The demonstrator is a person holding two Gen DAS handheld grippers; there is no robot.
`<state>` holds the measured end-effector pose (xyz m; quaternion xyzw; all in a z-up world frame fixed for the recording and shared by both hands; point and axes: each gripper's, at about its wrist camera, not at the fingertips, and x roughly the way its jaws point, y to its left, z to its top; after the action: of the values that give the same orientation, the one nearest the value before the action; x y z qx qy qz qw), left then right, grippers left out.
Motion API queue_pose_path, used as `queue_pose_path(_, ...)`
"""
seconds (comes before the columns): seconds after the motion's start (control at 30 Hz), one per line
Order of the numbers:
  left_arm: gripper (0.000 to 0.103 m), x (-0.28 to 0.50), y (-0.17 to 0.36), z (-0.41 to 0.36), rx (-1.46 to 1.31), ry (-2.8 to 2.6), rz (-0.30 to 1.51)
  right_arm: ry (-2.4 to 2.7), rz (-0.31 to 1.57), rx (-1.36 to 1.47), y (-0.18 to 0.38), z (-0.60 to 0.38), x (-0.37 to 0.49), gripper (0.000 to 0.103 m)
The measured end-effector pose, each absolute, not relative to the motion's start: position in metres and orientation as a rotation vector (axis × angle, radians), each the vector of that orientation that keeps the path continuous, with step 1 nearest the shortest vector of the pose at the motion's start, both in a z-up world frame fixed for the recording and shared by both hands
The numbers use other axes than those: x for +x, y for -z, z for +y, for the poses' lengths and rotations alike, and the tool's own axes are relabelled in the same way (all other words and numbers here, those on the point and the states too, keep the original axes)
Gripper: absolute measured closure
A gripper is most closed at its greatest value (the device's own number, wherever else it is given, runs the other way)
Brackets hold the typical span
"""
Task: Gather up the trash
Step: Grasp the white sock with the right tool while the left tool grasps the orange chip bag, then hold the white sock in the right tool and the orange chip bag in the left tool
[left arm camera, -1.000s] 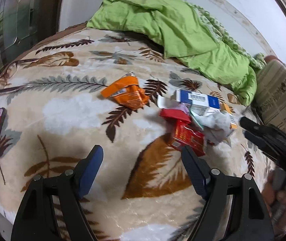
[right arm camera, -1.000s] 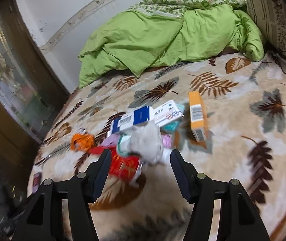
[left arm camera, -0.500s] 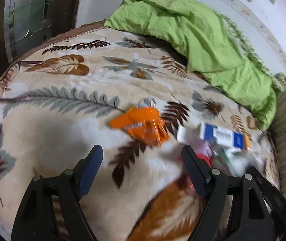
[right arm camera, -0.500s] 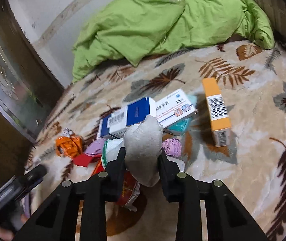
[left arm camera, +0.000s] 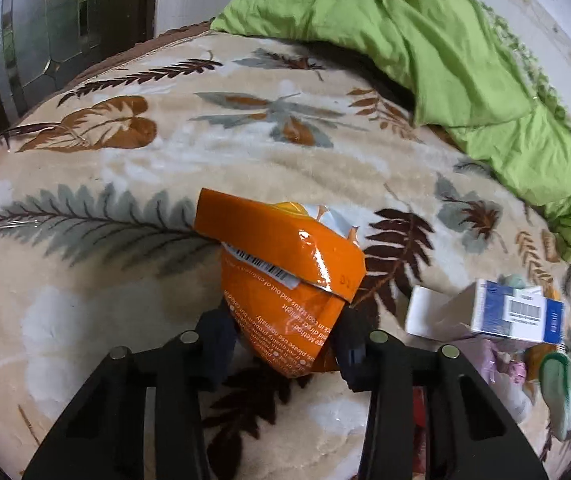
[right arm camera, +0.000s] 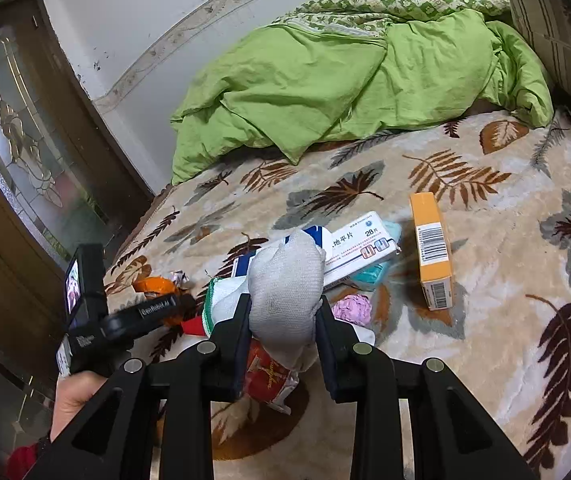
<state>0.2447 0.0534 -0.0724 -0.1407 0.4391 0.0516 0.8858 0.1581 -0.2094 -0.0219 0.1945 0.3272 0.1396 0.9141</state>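
My left gripper [left arm camera: 285, 340] is shut on an orange snack wrapper [left arm camera: 285, 280] on the leaf-patterned blanket [left arm camera: 125, 184]. My right gripper [right arm camera: 283, 324] is shut on a grey-white sock [right arm camera: 285, 280] and holds it over the trash pile. Under the sock lie a red packet [right arm camera: 269, 380], a blue and white box [right arm camera: 241, 264], a white medicine box [right arm camera: 361, 250], a teal scrap [right arm camera: 373, 272] and a pink crumpled wad [right arm camera: 351, 308]. An orange-yellow box [right arm camera: 431, 250] lies to the right. The left gripper and its hand show in the right wrist view [right arm camera: 133, 316].
A green quilt [right arm camera: 325, 80] is bunched at the far side of the bed against the wall. A patterned pillow [right arm camera: 557, 32] stands at the far right. A wooden door with glass [right arm camera: 25, 152] is to the left. The blue and white box [left arm camera: 517, 312] shows right of the left gripper.
My left gripper moved forward to the orange wrapper and shut on it. My right gripper shut on the sock and has lifted it a little.
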Motion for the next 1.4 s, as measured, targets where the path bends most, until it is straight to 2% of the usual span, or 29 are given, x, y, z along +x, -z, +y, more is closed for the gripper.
queue_pose_path(0.27,0.063,0.210,0.048,0.041,-0.248,-0.075,0.816,-0.274,0.645,0.352,0.016,-0.205,0.148,0.071)
queue_pose_path(0.67,0.063,0.106,0.006,-0.003,-0.060,0.066,0.693,-0.228,0.599,0.300,0.009,-0.216,0.095,0.071)
queue_pose_path(0.9,0.063,0.051,0.002,-0.014,-0.004,0.113,0.644,-0.245,0.593,0.346,0.010,-0.227,0.060,0.071)
queue_pose_path(1.4,0.063,0.053,0.015,-0.023,-0.002,0.145,0.659,-0.247,0.598,0.378,0.012,-0.236,0.045,0.071)
